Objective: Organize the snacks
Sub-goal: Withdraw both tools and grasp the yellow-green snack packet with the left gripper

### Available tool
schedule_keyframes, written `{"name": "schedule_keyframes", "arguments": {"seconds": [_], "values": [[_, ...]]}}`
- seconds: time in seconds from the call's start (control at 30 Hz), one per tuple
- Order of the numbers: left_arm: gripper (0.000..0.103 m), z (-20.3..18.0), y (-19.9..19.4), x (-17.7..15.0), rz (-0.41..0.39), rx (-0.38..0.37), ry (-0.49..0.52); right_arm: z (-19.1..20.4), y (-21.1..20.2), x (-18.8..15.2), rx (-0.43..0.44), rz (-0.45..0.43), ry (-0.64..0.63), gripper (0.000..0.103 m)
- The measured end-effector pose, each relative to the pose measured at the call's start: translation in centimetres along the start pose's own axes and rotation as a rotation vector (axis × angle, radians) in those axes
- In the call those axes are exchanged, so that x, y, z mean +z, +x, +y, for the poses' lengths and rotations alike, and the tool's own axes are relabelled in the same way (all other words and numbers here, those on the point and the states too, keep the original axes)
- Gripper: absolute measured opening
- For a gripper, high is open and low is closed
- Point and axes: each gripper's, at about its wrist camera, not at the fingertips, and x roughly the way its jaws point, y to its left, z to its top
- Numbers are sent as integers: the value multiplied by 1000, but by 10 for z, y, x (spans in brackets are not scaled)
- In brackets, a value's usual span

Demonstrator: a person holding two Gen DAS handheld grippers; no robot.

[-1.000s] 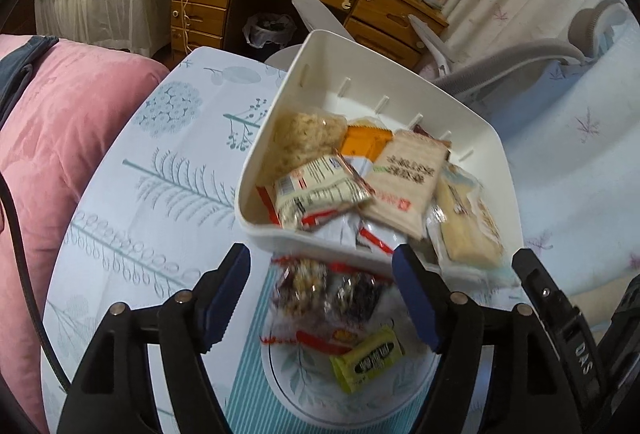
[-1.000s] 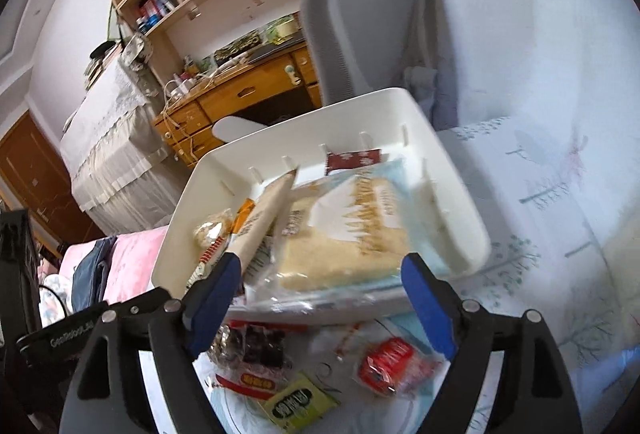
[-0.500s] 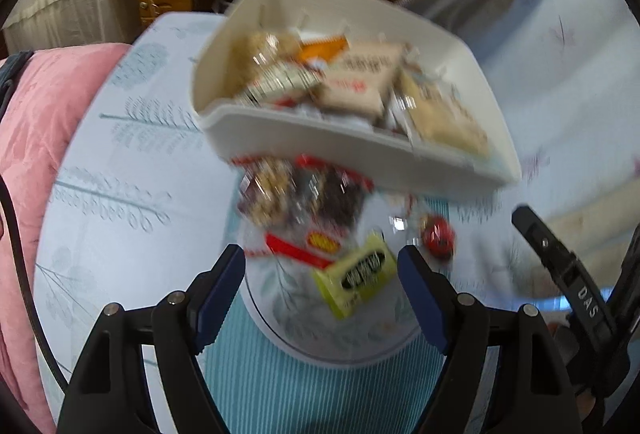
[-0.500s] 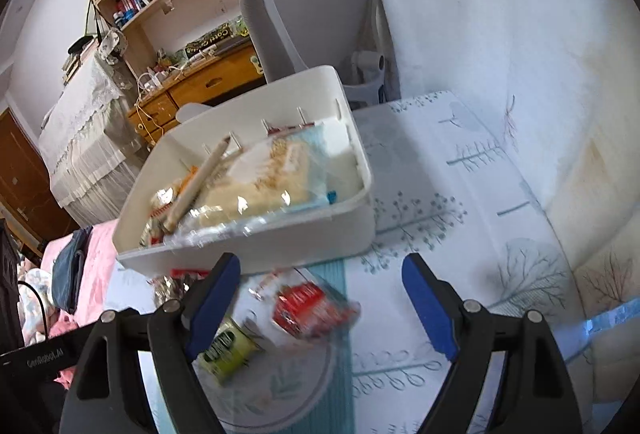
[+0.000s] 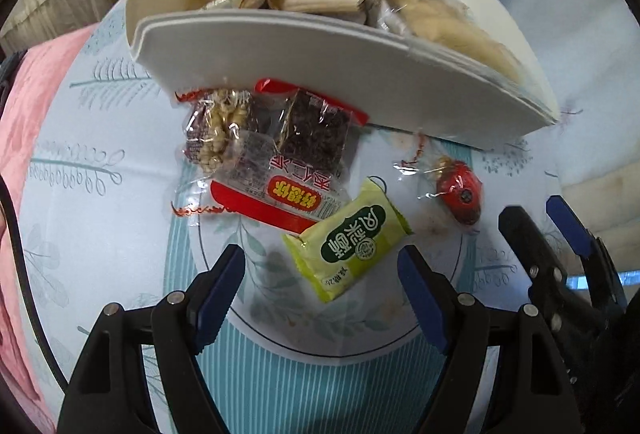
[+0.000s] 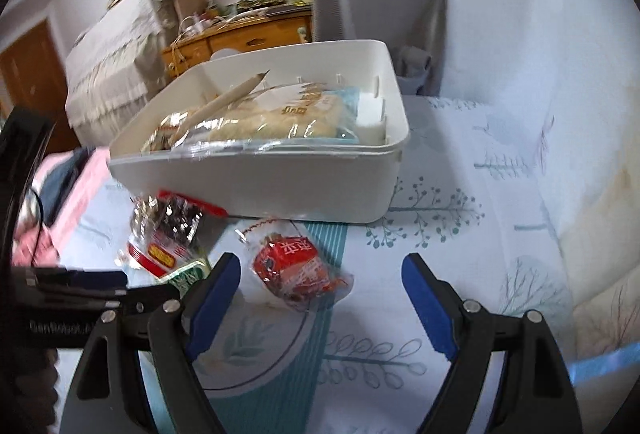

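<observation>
Left wrist: left gripper agape over green packet; right gripper likewise (seemingly empty).

**Plastic, film and printed cloth**

The white bin is smooth, matt plastic. The snacks wear glossy film: the clear nut-bar wrappers glint, the green packet has a duller sheen, and the red packet is crinkled and shiny. The bench is covered in smooth printed cloth. The left hand-held gripper is matt black plastic with blue pads. The desk is varnished wood.
</observation>
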Motion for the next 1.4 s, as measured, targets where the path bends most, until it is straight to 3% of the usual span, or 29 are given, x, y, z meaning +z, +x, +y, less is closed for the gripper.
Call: {"name": "schedule_keyframes", "arguments": {"seconds": [0.33,0.53,0.8,0.93,1.17,1.4], "values": [[77,-4,27,17,73,-32,-155,1,21,-11,3,15,-125,83],[78,-15,37,22,74,12,-184,7,27,-12,19,4,-166,83],[78,-39,49,37,103,88,-228,19,36,-16,24,14,-224,64],[71,-47,51,39,119,115,-216,26,38,-18,48,26,-248,49],[56,-44,47,29,135,103,-227,32,32,-24,33,32,-273,45],[54,-37,45,12,164,83,-224,36,25,-28,22,56,-277,44]]}}
